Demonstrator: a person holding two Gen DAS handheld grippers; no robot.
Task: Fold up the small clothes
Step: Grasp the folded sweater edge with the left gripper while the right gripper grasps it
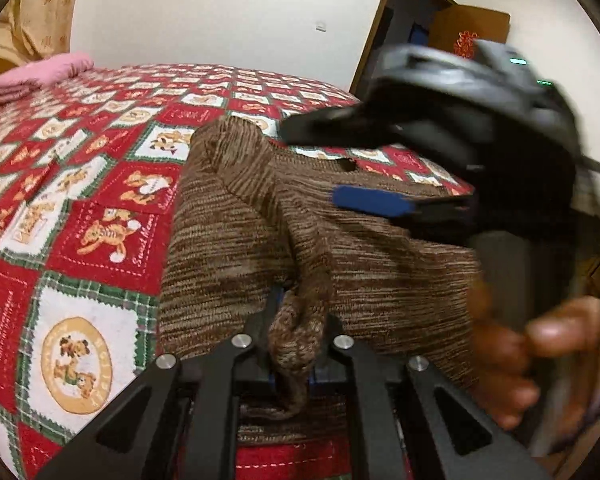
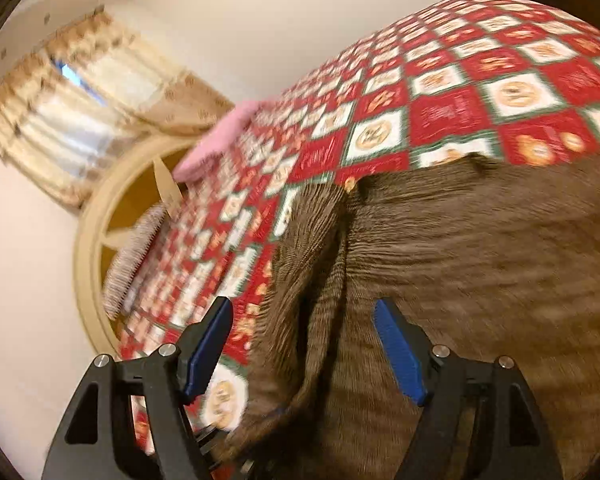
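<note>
The brown knit sweater is lying on the bed, on top of the red patchwork quilt, near the bed's closest edge. There's loads of bare quilt beyond the sweater and off to its left, running all the way to a pink pillow at the far corner. Past the sweater on the right there's a strip of quilt, then a wooden door.

The sweater is a streaky brown ribbed knit, partly folded, with one sleeve pulled across the body and bunched into a twisted rope.

The left hand-held gripper is clamped tight on that bunched sleeve end, right at the sweater's near edge. The right hand-held gripper has its blue-padded fingers spread wide with nothing in them, hovering over a long fold ridge of the sweater; whether it's touching the fabric I can't tell, it's all blurry. From the left camera you can see it tilted sideways above the sweater's right side, with the person's hand wrapped round the handle.
</note>
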